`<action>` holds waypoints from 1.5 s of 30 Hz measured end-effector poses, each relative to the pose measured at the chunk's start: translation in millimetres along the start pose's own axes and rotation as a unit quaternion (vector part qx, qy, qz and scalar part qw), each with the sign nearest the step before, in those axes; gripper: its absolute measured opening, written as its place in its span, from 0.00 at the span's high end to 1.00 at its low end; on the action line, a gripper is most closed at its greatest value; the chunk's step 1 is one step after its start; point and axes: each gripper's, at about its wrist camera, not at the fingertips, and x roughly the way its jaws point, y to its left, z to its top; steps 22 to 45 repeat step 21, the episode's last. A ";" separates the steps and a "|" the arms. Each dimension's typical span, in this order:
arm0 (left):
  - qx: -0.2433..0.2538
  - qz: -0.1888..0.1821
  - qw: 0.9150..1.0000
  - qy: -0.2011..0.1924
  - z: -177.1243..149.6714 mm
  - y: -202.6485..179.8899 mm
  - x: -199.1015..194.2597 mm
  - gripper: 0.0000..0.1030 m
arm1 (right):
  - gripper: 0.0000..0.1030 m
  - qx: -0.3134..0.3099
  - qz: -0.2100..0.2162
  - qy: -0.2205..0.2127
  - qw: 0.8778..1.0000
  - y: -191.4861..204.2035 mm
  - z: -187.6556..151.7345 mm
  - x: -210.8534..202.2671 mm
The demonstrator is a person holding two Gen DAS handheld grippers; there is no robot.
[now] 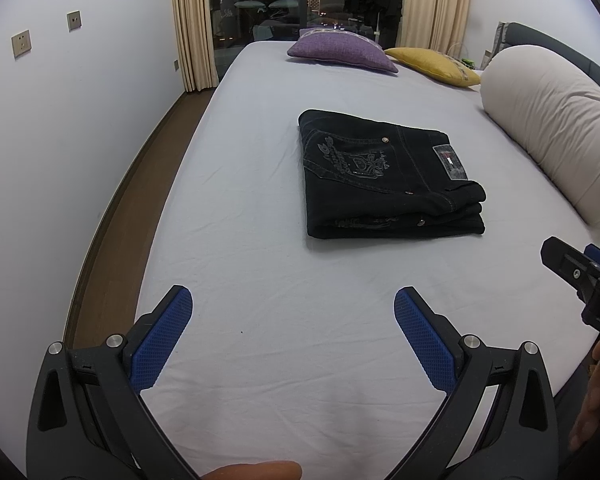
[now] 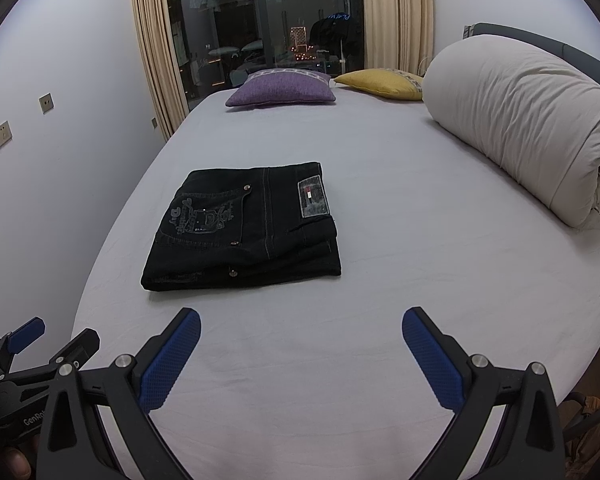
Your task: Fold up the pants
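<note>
Black jeans (image 1: 388, 178) lie folded into a compact rectangle on the pale bed sheet (image 1: 260, 272), back pocket embroidery and a grey waistband patch facing up. They also show in the right wrist view (image 2: 244, 228). My left gripper (image 1: 292, 300) is open and empty, hovering over bare sheet well short of the jeans. My right gripper (image 2: 300, 320) is open and empty too, just in front of the jeans' near edge. The right gripper shows at the right edge of the left wrist view (image 1: 572, 264); the left gripper shows at lower left of the right wrist view (image 2: 56, 334).
A rolled cream duvet (image 2: 524, 128) lies along the bed's right side. A purple cushion (image 2: 280, 90) and a yellow cushion (image 2: 380, 82) sit at the far end by the curtained window. The bed's left edge drops to a wood floor (image 1: 112, 220) beside a white wall.
</note>
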 end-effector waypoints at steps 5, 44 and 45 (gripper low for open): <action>-0.001 -0.001 1.000 0.001 0.8 0.7 0.2 0.00 | 0.00 -0.003 0.000 0.006 1.000 -1.3 0.4 1.8; 0.002 0.003 1.000 -0.001 1.9 0.0 -0.6 0.00 | 0.00 -0.007 0.004 0.032 0.999 -8.4 -1.0 10.0; 0.002 0.003 1.000 -0.001 1.9 0.0 -0.6 0.00 | 0.00 -0.007 0.004 0.032 0.999 -8.4 -1.0 10.0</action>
